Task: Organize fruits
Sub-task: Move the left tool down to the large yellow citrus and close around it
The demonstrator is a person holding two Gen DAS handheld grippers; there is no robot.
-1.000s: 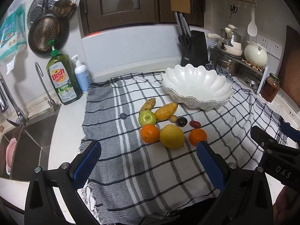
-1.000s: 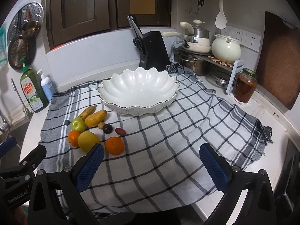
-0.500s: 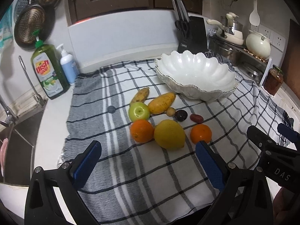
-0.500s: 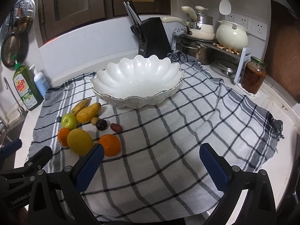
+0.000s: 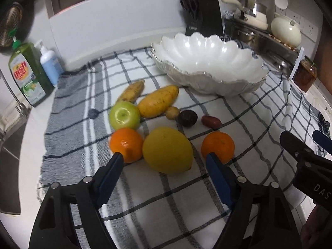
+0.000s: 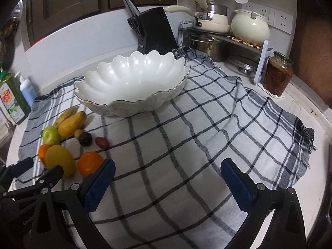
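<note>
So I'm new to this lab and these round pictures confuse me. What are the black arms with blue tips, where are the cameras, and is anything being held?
A person holds two hand-held tools. Each carries a fisheye camera looking along its own fingers. One view shows the left gripper, open, framing a yellow lemon. The other shows the right gripper, open over the checked cloth. Nothing is held. Oranges, an apple and other fruit lie beside an empty white bowl.
</note>
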